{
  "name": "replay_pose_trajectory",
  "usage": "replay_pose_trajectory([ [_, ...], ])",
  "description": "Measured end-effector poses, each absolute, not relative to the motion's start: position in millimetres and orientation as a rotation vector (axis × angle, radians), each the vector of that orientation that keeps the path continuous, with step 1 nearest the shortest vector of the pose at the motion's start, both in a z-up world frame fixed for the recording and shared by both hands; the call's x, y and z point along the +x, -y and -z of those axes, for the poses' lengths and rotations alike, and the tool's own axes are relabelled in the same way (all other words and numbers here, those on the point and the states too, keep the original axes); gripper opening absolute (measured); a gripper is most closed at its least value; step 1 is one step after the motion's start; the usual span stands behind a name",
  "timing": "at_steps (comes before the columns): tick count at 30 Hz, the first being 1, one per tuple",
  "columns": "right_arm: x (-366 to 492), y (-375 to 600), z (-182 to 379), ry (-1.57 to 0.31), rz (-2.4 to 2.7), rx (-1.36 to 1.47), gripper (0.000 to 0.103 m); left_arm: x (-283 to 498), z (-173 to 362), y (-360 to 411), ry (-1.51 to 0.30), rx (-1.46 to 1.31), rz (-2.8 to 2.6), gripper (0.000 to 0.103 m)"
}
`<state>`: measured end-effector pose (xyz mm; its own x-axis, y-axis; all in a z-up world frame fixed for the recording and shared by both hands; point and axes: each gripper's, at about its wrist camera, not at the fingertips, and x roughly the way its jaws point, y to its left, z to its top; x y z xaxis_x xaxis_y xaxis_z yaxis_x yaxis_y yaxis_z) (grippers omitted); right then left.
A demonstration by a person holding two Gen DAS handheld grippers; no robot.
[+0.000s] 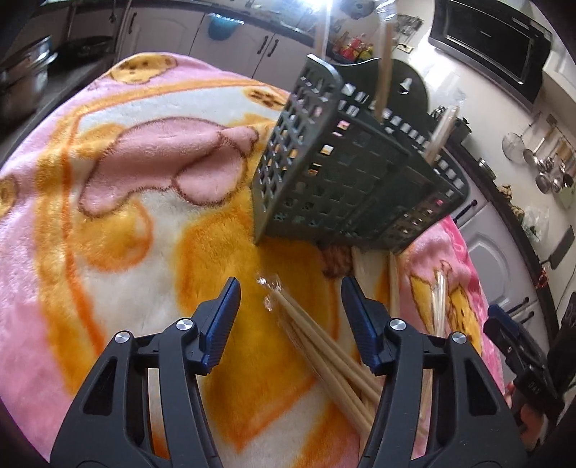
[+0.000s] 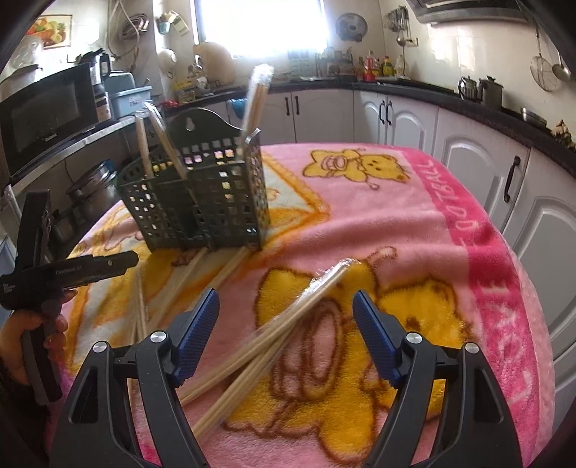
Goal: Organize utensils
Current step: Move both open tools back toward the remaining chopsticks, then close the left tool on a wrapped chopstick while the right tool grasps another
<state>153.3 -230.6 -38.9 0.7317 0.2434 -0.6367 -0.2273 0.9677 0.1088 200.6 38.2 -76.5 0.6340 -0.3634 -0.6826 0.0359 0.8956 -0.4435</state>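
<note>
Plastic-wrapped chopsticks (image 1: 324, 345) lie on the blanket (image 1: 108, 223) between the left gripper's (image 1: 289, 302) spread jaws, untouched, while another bundle (image 2: 288, 316) lies between the right gripper's (image 2: 286, 313) parted jaws, the green basket (image 2: 201, 201) beyond.

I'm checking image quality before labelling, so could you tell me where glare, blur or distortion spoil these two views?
Left wrist view: glare from the window whitens the top edge, and fisheye bending tilts the basket. Right wrist view: the window is blown out, the wrapped chopsticks are smeared by motion blur, and the cabinets curve.
</note>
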Motion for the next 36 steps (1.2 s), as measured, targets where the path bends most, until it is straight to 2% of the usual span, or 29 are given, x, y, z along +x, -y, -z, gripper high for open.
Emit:
replay_pose_trajectory([
  [2, 159.7, 234.1, 42.7, -0.728, -0.252, 0.030, 0.074, 205.1, 80.4, -38.7, -0.876, -0.422, 0.228, 0.051],
  [8, 188.6, 248.2, 53.8, -0.807, -0.241, 0.087, 0.074, 217.0, 85.2, -39.0, -0.886, -0.424, 0.223, 0.041],
  [13, 212.0, 251.7, 61.4, -0.858, -0.240, 0.131, 0.074, 221.0, 88.7, -45.7, -0.885, -0.425, 0.206, 0.022],
  [19, 235.4, 254.4, 70.5, -0.904, -0.234, 0.193, 0.073, 220.3, 92.9, -54.1, -0.888, -0.447, 0.200, 0.010],
  [28, 258.9, 263.7, 82.1, -0.938, -0.214, 0.296, 0.052, 216.5, 93.7, -69.2, -0.868, -0.511, 0.206, 0.003],
  [36, 259.1, 280.2, 82.9, -0.916, -0.209, 0.351, 0.017, 209.9, 89.7, -77.4, -0.848, -0.540, 0.208, 0.001],
])
